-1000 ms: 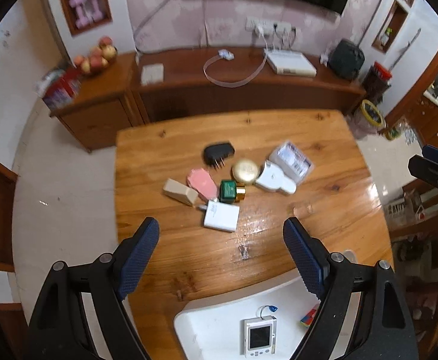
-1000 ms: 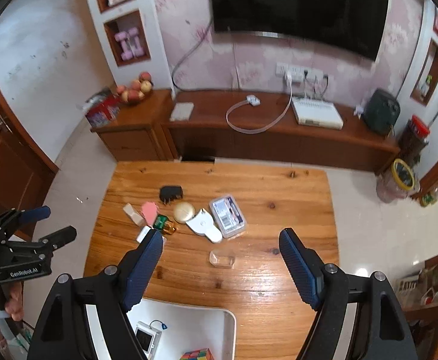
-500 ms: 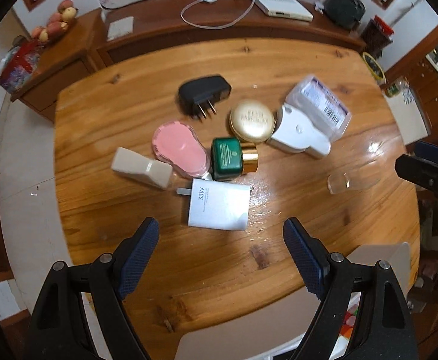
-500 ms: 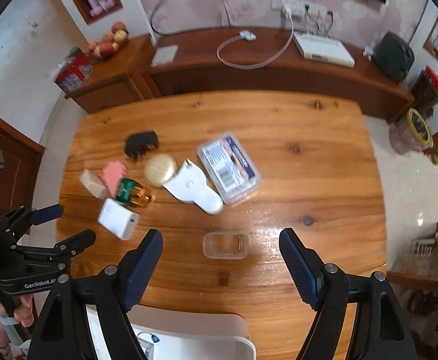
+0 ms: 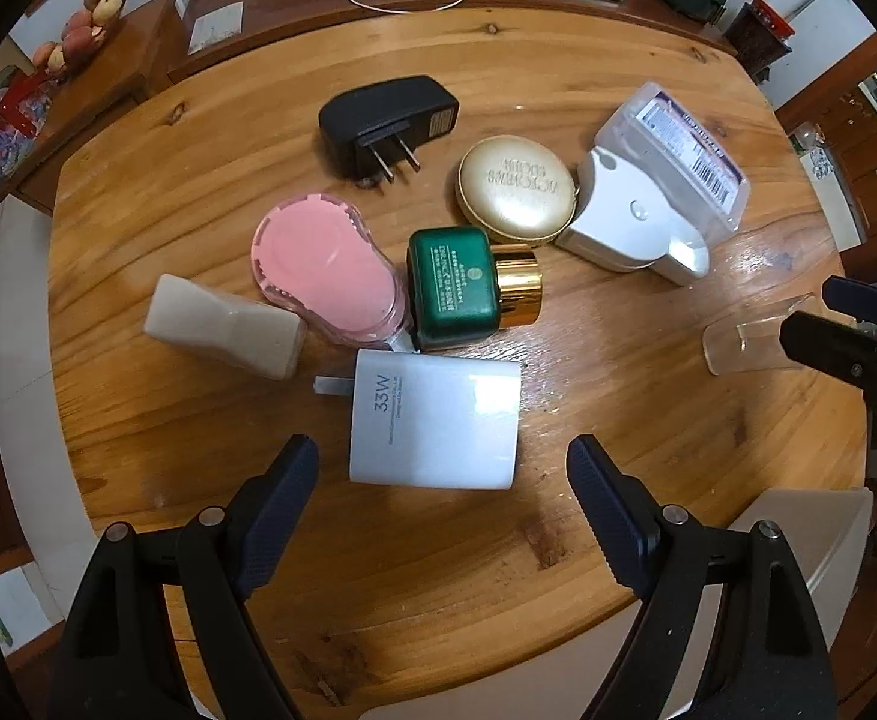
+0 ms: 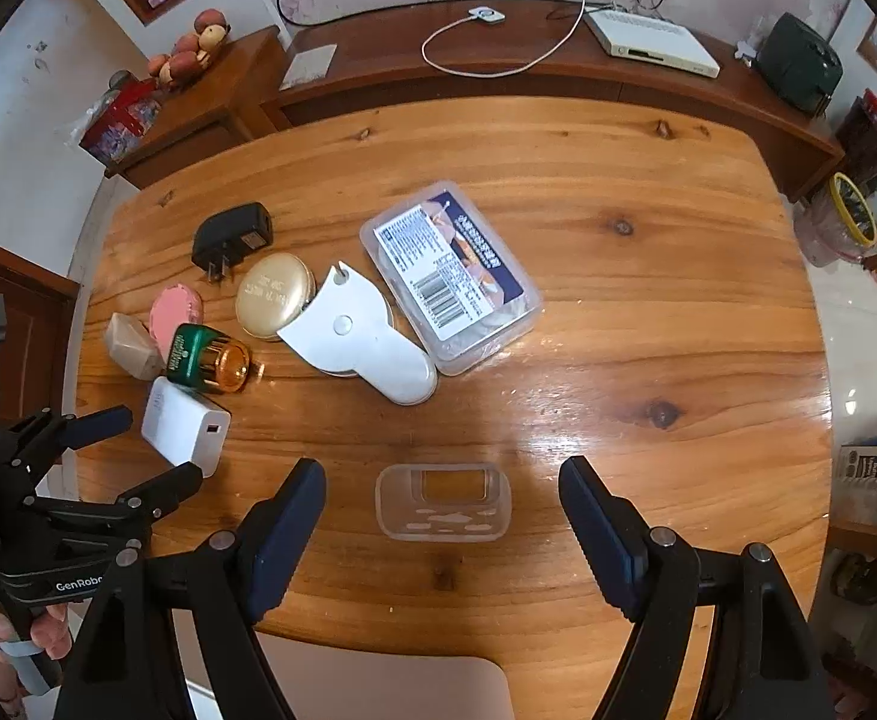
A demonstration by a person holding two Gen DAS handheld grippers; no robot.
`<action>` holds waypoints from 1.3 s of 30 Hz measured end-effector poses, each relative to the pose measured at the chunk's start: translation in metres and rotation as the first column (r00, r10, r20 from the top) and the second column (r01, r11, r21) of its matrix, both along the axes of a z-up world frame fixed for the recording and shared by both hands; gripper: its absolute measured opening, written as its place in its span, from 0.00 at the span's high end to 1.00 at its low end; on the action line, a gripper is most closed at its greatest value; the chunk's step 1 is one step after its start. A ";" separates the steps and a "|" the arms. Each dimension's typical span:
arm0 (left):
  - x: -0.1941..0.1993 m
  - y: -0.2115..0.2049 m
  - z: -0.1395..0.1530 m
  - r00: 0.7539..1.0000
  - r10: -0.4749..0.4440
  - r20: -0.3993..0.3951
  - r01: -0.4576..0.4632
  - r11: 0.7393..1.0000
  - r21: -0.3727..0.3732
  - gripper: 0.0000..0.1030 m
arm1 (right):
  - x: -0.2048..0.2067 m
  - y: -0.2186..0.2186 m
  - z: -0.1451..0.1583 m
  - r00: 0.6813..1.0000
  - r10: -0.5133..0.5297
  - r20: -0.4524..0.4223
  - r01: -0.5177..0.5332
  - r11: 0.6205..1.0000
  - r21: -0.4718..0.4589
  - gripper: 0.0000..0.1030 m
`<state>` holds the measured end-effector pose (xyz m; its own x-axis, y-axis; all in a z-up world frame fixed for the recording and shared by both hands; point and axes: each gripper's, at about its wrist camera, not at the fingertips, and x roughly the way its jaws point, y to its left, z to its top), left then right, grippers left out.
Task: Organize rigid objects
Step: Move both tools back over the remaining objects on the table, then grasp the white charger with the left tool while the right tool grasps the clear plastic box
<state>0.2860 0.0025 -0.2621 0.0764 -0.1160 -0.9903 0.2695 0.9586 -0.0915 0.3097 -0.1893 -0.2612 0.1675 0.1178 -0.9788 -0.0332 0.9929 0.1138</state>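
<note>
- On the glossy wooden counter (image 6: 648, 312), the white rectangular 33W plug charger (image 5: 435, 423) lies flat, serving as landmark.
- Left gripper (image 5: 443, 498) hovers just in front of the charger, jaws spread wide, holding nothing.
- Touching the charger's far edge: green square bottle with gold cap (image 5: 468, 288); beside that a pink oval case (image 5: 324, 270) and a beige block (image 5: 225, 333).
- Further right of the charger, a small clear plastic tray (image 6: 443, 501) sits between the right gripper (image 6: 441, 507) jaws, which are wide apart.
</note>
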 end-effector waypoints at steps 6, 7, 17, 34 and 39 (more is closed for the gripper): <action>0.006 0.003 -0.007 1.000 0.029 -0.010 -0.029 1.000 0.001 0.17 | 0.001 0.002 -0.016 1.000 0.008 -0.029 -0.008 1.000 -0.009 0.22; 0.007 0.003 -0.009 0.999 0.032 -0.012 -0.032 0.999 0.000 0.17 | 0.002 0.002 -0.019 0.999 0.007 -0.035 -0.007 1.000 -0.012 0.22; 0.016 0.000 -0.020 0.999 0.025 -0.024 -0.024 1.000 0.019 0.34 | 0.007 0.005 -0.040 0.996 0.010 -0.093 -0.012 1.000 -0.027 0.41; 0.000 -0.010 -0.007 0.998 0.029 0.059 -0.033 0.997 0.071 0.41 | -0.019 0.012 -0.040 0.998 0.023 -0.055 -0.026 0.999 -0.047 0.52; -0.017 -0.011 0.027 0.993 0.039 0.110 -0.045 0.998 0.050 0.41 | -0.037 0.011 -0.017 1.000 0.019 -0.010 -0.019 0.999 -0.033 0.52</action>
